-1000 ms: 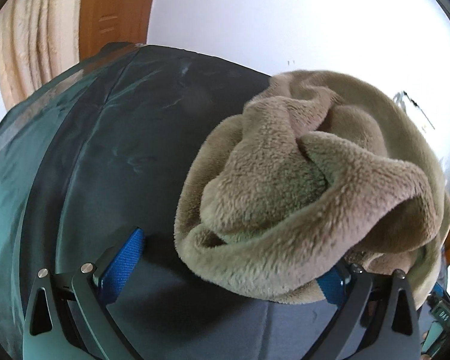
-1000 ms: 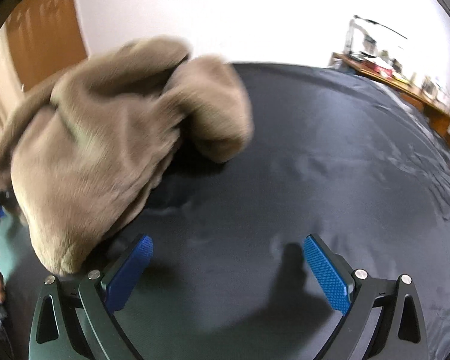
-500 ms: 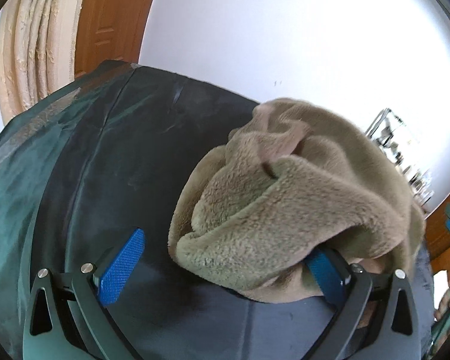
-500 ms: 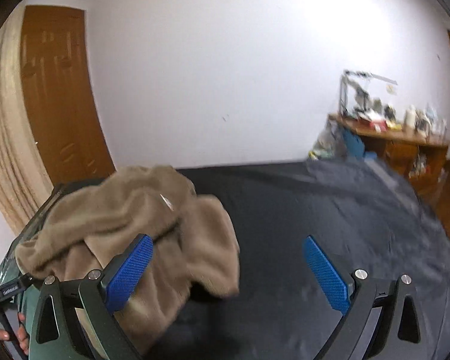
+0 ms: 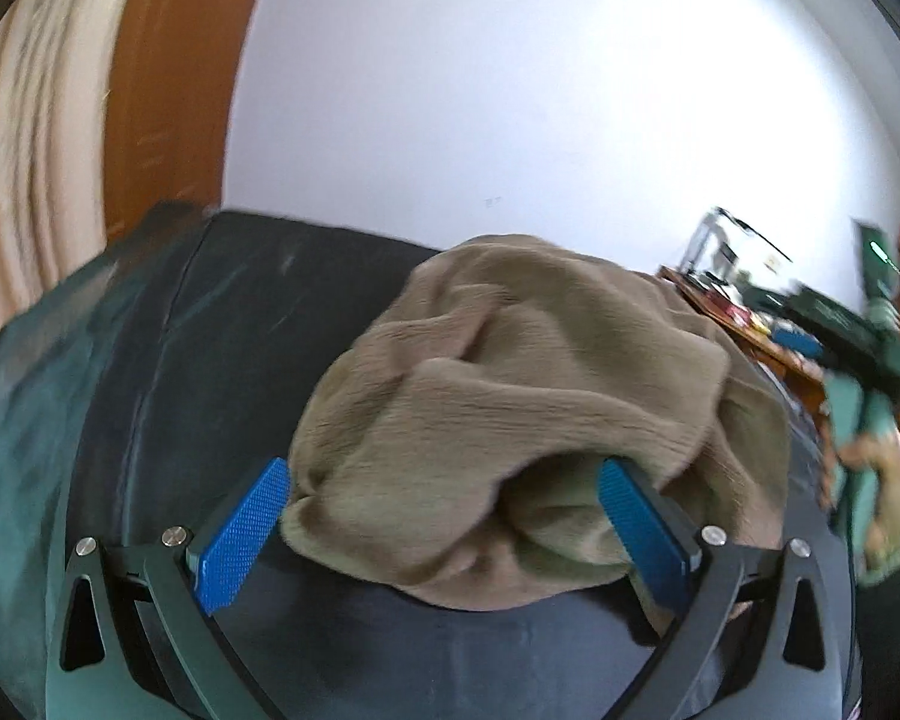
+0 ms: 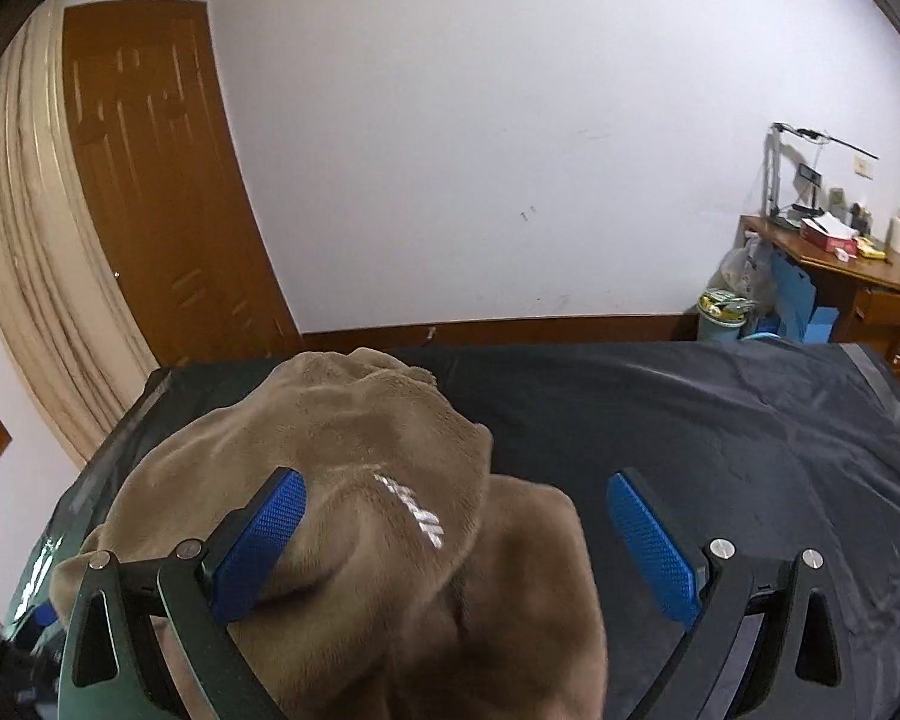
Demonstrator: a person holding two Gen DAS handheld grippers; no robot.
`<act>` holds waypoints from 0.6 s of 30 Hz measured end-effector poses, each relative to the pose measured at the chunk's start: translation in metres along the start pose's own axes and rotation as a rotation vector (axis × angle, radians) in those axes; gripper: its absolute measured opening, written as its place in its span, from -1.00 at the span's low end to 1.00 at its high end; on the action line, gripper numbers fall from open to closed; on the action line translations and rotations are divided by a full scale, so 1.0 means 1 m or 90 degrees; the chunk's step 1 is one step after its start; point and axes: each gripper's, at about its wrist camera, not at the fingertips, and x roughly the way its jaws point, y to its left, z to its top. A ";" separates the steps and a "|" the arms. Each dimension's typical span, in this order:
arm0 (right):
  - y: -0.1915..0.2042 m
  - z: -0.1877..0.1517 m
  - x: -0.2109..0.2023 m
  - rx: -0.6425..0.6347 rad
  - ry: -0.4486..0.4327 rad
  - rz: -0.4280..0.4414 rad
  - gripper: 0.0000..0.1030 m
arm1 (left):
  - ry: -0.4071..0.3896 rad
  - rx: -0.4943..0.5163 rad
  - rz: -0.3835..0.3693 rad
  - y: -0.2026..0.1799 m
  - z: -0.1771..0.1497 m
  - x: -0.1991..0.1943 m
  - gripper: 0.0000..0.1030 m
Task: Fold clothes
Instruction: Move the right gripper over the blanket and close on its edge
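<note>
A brown fleece garment (image 5: 510, 396) lies bunched in a heap on the dark bed sheet (image 5: 222, 324). My left gripper (image 5: 441, 531) is open, its blue pads wide apart with the heap between them; the cloth drapes over the right finger. In the right wrist view the same garment (image 6: 354, 456) shows white stripes (image 6: 411, 507) on top. My right gripper (image 6: 456, 543) is open above the heap, with its left finger over the cloth and its right finger over bare sheet (image 6: 720, 420). My right gripper (image 5: 810, 342) and the hand (image 5: 882, 480) holding it appear blurred at the left wrist view's right edge.
A brown door (image 6: 162, 180) and a beige curtain (image 6: 24, 228) stand beyond the bed's far left corner. A cluttered wooden desk (image 6: 840, 264) and a bin (image 6: 720, 315) are at the far right. The sheet to the right of the garment is bare.
Both views tilted up from the bed toward the wall. The right gripper swung back over the garment, which now lies between its fingers. The heap has settled lower between the left fingers.
</note>
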 end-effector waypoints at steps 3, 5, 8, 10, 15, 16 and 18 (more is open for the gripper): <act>0.005 0.012 0.014 -0.009 0.000 -0.003 0.98 | 0.007 0.017 0.001 -0.011 -0.001 0.002 1.00; 0.006 0.021 0.023 -0.010 0.001 -0.004 0.98 | 0.014 0.009 -0.002 -0.010 -0.001 0.003 1.00; 0.003 0.034 0.041 0.001 0.009 -0.007 0.98 | 0.014 -0.015 -0.006 -0.006 0.002 0.003 1.00; 0.003 0.039 0.051 -0.005 0.011 -0.020 0.98 | 0.014 -0.029 -0.005 0.002 0.002 0.003 1.00; 0.010 0.045 0.066 -0.031 0.010 -0.030 0.98 | 0.016 -0.053 -0.002 0.011 0.002 0.002 1.00; 0.010 0.046 0.073 -0.030 0.030 -0.018 0.98 | 0.016 -0.055 -0.002 0.012 0.001 0.002 1.00; 0.009 0.048 0.087 -0.027 0.074 0.007 0.98 | 0.015 -0.055 -0.001 0.013 0.001 0.003 1.00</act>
